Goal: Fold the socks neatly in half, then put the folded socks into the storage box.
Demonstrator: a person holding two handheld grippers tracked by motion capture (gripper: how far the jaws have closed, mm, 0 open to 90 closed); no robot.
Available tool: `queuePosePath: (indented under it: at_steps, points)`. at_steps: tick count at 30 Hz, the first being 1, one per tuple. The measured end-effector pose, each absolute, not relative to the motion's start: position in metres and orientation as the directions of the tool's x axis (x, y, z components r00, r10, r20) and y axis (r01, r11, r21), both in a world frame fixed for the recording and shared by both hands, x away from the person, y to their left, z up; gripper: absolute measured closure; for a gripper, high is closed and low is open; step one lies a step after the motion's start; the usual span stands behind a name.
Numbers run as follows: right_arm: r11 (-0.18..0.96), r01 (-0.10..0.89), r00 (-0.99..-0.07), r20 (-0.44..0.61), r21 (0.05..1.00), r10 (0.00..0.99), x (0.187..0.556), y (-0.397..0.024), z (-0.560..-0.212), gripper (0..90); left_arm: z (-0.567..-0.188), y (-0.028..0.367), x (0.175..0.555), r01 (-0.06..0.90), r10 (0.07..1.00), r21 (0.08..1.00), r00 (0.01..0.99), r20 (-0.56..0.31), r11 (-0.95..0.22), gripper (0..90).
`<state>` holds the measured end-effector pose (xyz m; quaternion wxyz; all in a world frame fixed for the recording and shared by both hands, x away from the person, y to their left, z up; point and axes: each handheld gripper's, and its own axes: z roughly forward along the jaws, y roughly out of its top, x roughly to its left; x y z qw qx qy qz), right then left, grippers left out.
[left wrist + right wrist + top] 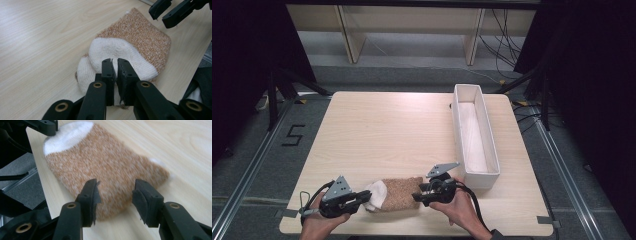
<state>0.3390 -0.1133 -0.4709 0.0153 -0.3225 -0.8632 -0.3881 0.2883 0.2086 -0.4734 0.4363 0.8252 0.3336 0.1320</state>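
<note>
Tool work first: our left tool [114, 65] has its jaws nearly together, and a fold of the sock's [397, 194] white end appears pinched between them. Our right tool [115, 195] stands about half open over the brown end, jaws apart on either side of the cloth and pressing on nothing.

We see the sock lying folded on the counter [387, 130] near its front edge, between our two hands, with the white tray [484, 176] just beside the right one.

We judge it light, soft and limp: it should sag and unfold if lifted by one point, and the fuzzy knit ought to give good purchase. We think a thick folded edge is the best place to grip, ideally at both ends.
</note>
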Motion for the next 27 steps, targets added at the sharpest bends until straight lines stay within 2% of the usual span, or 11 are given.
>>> queuePosePath:
  at_steps: [1,3,6,7,11,13,14,19,24,27]
  points:
    - [0.482,0.589,-0.78,0.299,0.649,0.55,0.337,-0.114,-0.472,55.5,-0.476,0.207,0.288,0.435,0.672,0.821,0.735,-0.088,-0.369,83.1]
    - [0.494,0.576,-0.791,0.292,0.651,0.537,0.34,-0.115,-0.476,55.5,-0.477,0.207,0.289,0.43,0.661,0.804,0.748,-0.063,-0.411,83.5]
    - [0.491,0.598,-0.778,0.312,0.634,0.545,0.342,-0.114,-0.48,58.7,-0.481,0.203,0.287,0.447,0.679,0.807,0.73,-0.078,-0.387,84.5]
    - [0.489,0.604,-0.776,0.322,0.629,0.543,0.342,-0.114,-0.482,58.9,-0.48,0.206,0.288,0.438,0.663,0.79,0.747,-0.053,-0.43,85.0]
    - [0.476,0.607,-0.774,0.339,0.636,0.535,0.347,-0.117,-0.485,57.4,-0.483,0.205,0.288,0.449,0.665,0.785,0.744,-0.064,-0.427,86.3]
    - [0.466,0.62,-0.762,0.346,0.631,0.547,0.348,-0.118,-0.485,54.4,-0.484,0.206,0.288,0.45,0.663,0.783,0.746,-0.066,-0.429,86.6]
    - [0.447,0.657,-0.735,0.385,0.607,0.558,0.346,-0.118,-0.485,51.8,-0.484,0.206,0.287,0.451,0.665,0.786,0.744,-0.068,-0.423,86.6]
    - [0.423,0.664,-0.724,0.388,0.617,0.57,0.35,-0.121,-0.487,40.6,-0.485,0.205,0.285,0.456,0.666,0.782,0.742,-0.072,-0.424,86.6]
    - [0.41,0.706,-0.692,0.437,0.577,0.574,0.35,-0.118,-0.492,33.0,-0.487,0.204,0.282,0.468,0.676,0.785,0.732,-0.086,-0.407,86.6]
    - [0.394,0.738,-0.663,0.478,0.548,0.576,0.353,-0.115,-0.495,32.3,-0.488,0.203,0.28,0.473,0.675,0.782,0.732,-0.093,-0.405,86.6]
